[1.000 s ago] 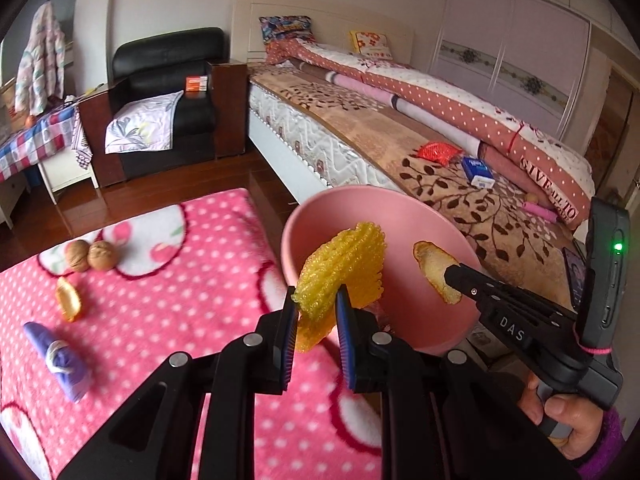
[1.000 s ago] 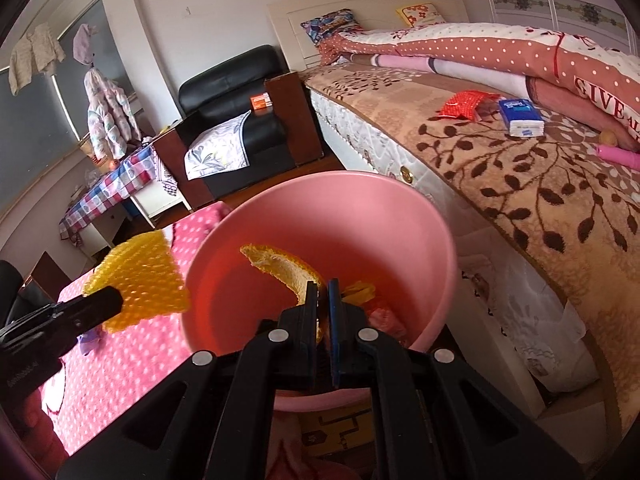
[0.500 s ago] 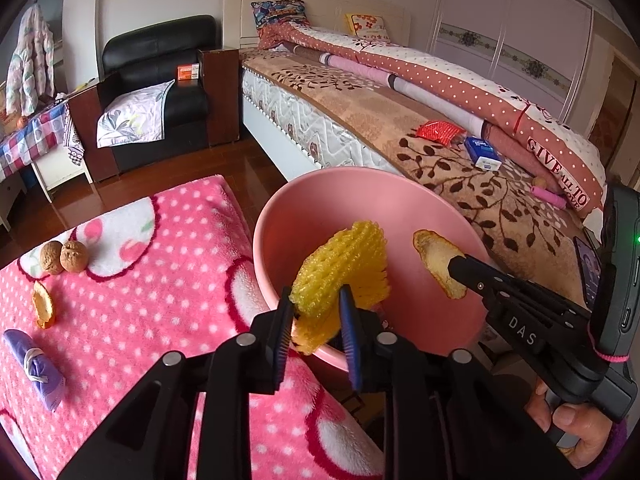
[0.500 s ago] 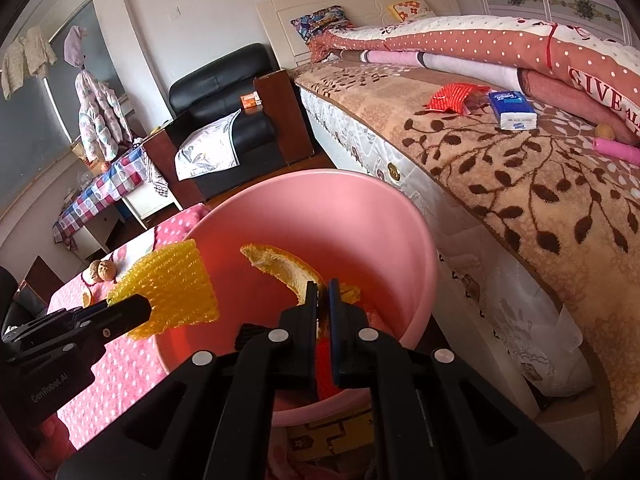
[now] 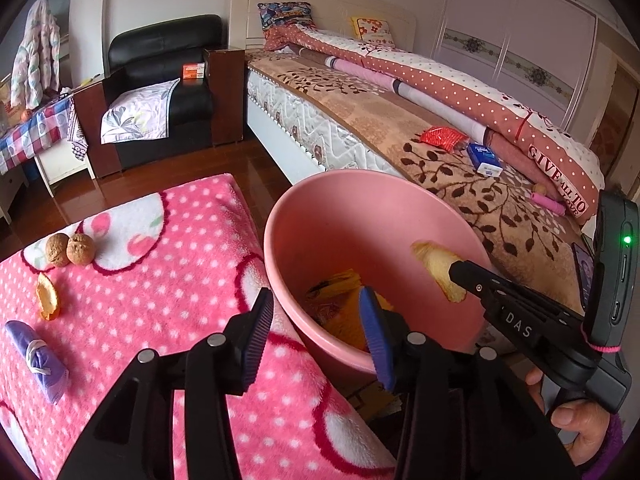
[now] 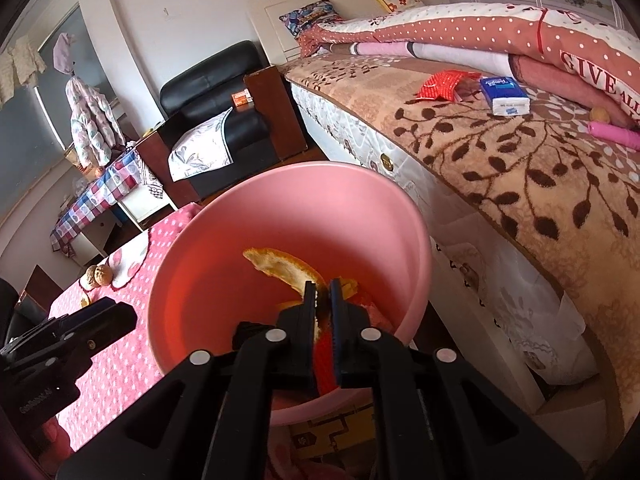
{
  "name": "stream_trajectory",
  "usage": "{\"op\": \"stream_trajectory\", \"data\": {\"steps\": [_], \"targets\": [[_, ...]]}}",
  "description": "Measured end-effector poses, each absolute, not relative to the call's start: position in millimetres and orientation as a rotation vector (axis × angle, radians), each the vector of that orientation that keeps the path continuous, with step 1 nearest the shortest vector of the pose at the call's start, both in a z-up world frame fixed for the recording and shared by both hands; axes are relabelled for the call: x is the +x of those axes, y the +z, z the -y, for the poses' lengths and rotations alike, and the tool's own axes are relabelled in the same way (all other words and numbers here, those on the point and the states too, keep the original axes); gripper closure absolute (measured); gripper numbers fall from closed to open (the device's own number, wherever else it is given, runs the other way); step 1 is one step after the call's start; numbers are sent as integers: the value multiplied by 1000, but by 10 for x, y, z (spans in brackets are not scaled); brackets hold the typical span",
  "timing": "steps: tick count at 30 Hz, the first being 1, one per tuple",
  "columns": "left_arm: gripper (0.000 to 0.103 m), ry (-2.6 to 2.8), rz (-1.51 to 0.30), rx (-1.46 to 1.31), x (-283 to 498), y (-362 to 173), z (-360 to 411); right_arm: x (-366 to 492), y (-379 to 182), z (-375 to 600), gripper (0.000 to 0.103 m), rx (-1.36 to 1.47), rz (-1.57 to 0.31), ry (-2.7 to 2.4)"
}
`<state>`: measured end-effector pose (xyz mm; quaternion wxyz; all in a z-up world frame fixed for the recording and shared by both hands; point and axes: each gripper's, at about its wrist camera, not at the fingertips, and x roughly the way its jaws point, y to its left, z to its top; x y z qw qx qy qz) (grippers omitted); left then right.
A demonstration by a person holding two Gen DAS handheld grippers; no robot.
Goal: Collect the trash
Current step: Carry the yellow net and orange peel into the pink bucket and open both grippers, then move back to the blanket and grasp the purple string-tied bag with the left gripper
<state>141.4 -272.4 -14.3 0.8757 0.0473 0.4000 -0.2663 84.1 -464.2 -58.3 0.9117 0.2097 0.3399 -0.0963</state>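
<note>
The orange peel (image 6: 280, 266) is pinched in the right tongs (image 6: 323, 294), right over the pink bin (image 6: 356, 188). The left tongs (image 5: 316, 320) are spread wide and hold nothing, with their tips at the bin's rim. Another peel (image 5: 47, 296) lies on the pink blanket (image 5: 168, 280) near two walnuts (image 5: 70, 249).

A home bedroom is showing here: a wide bed with a brown leaf-patterned blanket (image 5: 384, 128) is lying beside a black leather armchair (image 5: 160, 64) and white panelled wardrobe doors (image 5: 516, 40).
</note>
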Motion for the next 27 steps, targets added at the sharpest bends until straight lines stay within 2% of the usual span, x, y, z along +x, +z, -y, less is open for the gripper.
{"op": "stream_trajectory", "data": {"steps": [1,3,27], "targets": [[59,-554,-834,96,1408,-135,2704,830,-576,4643,81,434,-695,-198],[59,-551,-833,91,1393,-126,2673,805,-558,4630,77,435,-689,-196],[57,-445,-819,31,1030,-35,1987,492,-371,4035,77,384,-696,-112]]}}
